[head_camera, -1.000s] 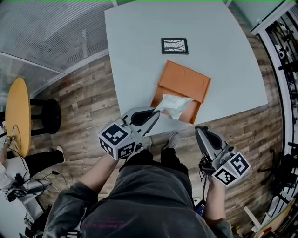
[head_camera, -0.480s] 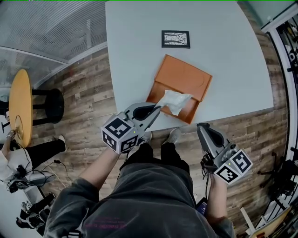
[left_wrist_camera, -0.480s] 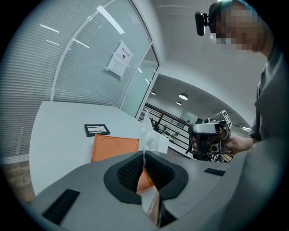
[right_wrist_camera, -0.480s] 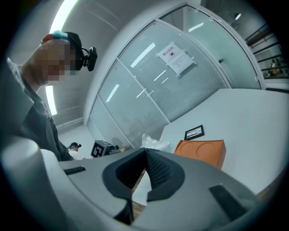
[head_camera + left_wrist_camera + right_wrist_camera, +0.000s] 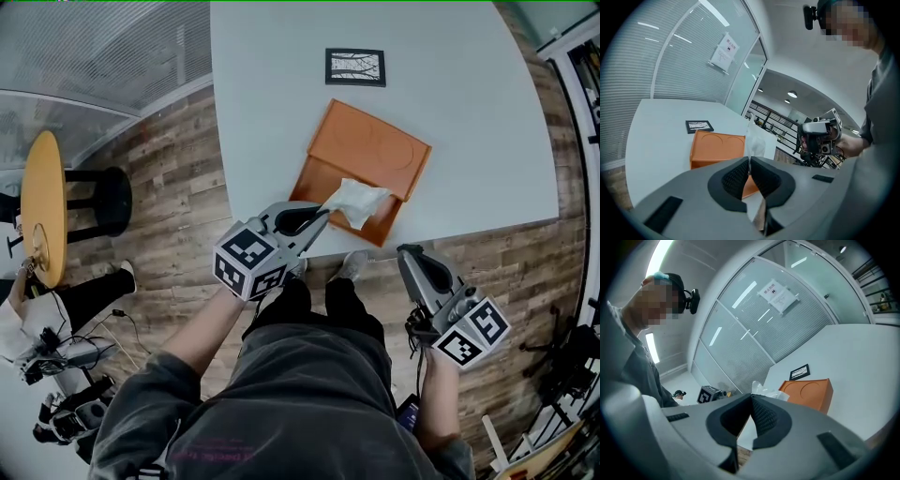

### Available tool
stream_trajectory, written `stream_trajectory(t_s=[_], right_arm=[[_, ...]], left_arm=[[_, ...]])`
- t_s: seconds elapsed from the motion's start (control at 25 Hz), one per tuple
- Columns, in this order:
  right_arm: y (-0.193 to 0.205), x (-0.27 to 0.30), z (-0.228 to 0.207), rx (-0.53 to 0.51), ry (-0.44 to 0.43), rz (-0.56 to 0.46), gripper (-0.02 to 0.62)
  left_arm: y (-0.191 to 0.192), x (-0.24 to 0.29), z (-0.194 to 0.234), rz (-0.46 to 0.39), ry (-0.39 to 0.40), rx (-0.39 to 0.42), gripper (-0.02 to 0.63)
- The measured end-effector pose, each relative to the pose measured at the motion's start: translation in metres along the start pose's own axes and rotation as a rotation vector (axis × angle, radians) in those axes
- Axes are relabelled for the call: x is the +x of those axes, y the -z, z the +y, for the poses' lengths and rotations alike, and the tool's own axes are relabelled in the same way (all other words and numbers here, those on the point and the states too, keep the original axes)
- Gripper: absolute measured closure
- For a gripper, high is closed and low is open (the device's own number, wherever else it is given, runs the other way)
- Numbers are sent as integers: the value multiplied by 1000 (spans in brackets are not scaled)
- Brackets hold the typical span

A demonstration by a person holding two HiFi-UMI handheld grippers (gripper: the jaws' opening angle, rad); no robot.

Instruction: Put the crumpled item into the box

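An orange box (image 5: 323, 176) lies on the white table (image 5: 281, 103) with its lid (image 5: 373, 150) folded back. The white crumpled item (image 5: 357, 201) hangs over the box's near part, pinched at one corner by my left gripper (image 5: 323, 214), which is shut on it. In the left gripper view the crumpled item (image 5: 754, 139) rises from between the pads of the left gripper (image 5: 749, 169), in front of the box (image 5: 717, 147). My right gripper (image 5: 405, 251) is shut on nothing, off the table's near edge to the right. From its own view, the right gripper (image 5: 751, 401) points at the box (image 5: 811, 392).
A small black-framed card (image 5: 355, 67) lies on the table beyond the box. The table's near edge runs just under both grippers. A round yellow side table (image 5: 42, 220) and a black stool (image 5: 101, 202) stand on the wood floor at the left.
The left gripper has come down a little with the crumpled item, which stays over the box's near part. The right gripper has sunk slightly beside the table's edge.
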State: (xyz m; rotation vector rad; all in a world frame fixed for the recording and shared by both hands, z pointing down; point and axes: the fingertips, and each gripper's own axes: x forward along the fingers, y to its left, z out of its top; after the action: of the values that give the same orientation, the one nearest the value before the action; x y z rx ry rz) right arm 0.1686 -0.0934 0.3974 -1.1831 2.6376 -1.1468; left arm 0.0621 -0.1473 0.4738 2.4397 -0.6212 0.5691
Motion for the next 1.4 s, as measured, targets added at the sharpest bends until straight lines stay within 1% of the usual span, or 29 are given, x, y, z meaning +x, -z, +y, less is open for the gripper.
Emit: stream_trajectory(t_s=[0.52, 0.68, 0.84, 1.16, 1.4], right_arm=[[12, 1, -20, 50, 3, 23, 594], [15, 3, -27, 65, 5, 25, 594], [21, 3, -31, 84, 3, 32, 594], [28, 1, -40, 103, 14, 52, 594], [33, -2, -43, 111, 15, 61, 594]], left_arm=[[28, 26, 10, 112, -4, -2, 575], [37, 36, 17, 157, -9, 3, 575], [48, 43, 21, 214, -23, 3, 575], [65, 55, 30, 284, -41, -6, 575], [77, 61, 38, 331, -78, -8, 575]])
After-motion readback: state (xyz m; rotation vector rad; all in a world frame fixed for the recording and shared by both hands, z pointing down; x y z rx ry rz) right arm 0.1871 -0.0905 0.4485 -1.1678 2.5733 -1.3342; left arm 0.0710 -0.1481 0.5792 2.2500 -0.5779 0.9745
